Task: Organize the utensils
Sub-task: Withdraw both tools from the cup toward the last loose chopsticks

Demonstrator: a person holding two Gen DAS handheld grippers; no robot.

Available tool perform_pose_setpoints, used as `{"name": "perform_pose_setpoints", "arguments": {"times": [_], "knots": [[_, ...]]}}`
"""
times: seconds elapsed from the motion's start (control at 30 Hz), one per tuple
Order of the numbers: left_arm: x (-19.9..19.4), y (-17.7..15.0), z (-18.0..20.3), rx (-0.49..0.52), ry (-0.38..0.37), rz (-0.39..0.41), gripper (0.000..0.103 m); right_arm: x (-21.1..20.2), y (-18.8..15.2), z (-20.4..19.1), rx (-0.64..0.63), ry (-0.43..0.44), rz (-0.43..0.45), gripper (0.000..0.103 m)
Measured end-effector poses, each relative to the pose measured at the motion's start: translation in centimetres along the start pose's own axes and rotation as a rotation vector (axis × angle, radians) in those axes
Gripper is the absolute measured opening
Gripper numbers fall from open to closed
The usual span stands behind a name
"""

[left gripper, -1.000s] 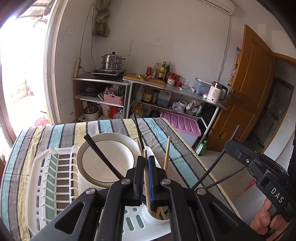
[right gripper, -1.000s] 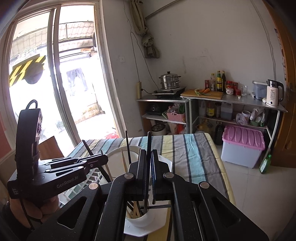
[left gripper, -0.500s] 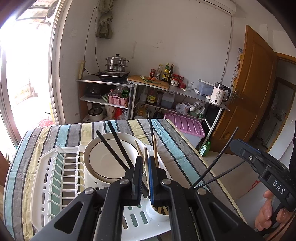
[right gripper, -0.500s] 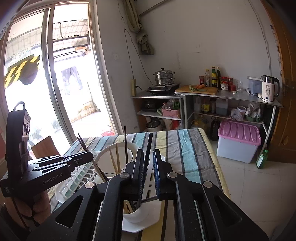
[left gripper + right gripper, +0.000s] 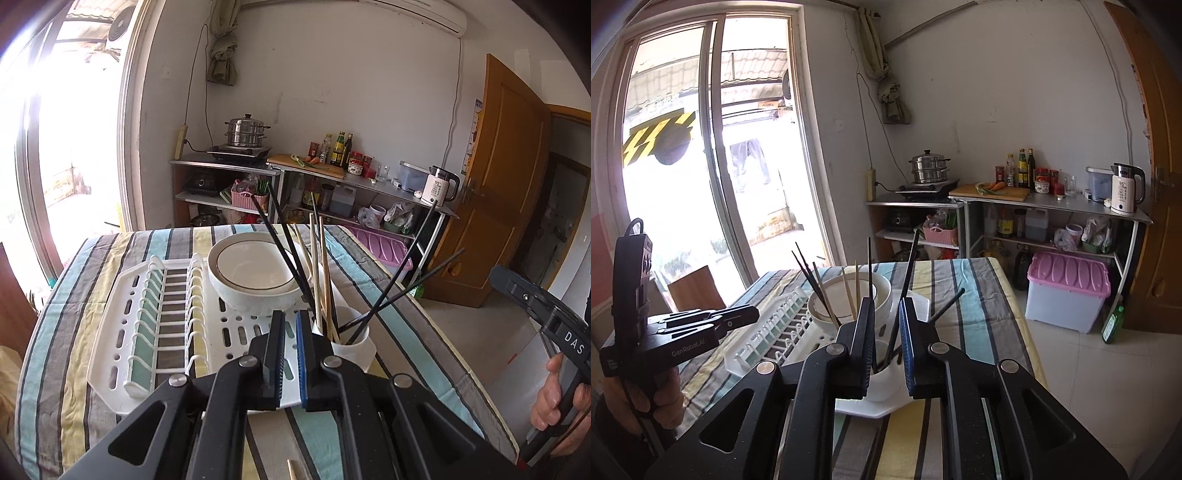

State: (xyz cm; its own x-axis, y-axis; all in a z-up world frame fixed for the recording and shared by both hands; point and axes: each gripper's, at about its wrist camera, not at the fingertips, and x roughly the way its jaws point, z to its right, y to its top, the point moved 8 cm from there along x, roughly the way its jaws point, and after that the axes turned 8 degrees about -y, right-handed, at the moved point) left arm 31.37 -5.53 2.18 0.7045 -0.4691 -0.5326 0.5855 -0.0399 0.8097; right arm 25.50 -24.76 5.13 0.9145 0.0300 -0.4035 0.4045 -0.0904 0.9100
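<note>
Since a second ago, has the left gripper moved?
Yes. The left gripper has backed away from the white cup; the drying rack now shows more fully ahead.

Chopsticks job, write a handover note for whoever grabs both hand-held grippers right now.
Left hand-held gripper: shut, empty.
Right hand-held gripper: jaws just opened, nothing gripped.
Chopsticks, black and wooden, stand in the white cup at the rack corner, beside the bowl.
Done: those are stowed.
Left: one wooden stick tip shows at the near table edge; it probably goes in too.
</note>
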Motion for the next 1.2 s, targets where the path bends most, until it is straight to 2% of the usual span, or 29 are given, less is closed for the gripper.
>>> {"name": "perform_pose_setpoints", "arguments": {"times": [0.27, 0.5, 0.7, 1.2], "knots": [[-2.6, -7.6, 0.4, 0.01, 0.014, -0.061, 0.005, -2.7, -5.4, -1.1, -0.013, 0.025, -0.047, 0.014], [-3.9, -12.4, 1.0, 0.018, 0.023, -0.112, 0.006, -3.9, -9.6, -1.6, 0.007, 0.064, -0.118, 0.015], [-3.4, -14.6, 1.5, 0.022, 0.005, -0.163, 0.013, -3.3, -12.3, -1.8, -0.001, 0.059, -0.179, 0.015], [2.9, -16.3, 0.4, -0.03, 0.021, -0.325, 0.014, 2.4, -15.5, -1.5, -0.041, 0.019, -0.339, 0.015]]}}
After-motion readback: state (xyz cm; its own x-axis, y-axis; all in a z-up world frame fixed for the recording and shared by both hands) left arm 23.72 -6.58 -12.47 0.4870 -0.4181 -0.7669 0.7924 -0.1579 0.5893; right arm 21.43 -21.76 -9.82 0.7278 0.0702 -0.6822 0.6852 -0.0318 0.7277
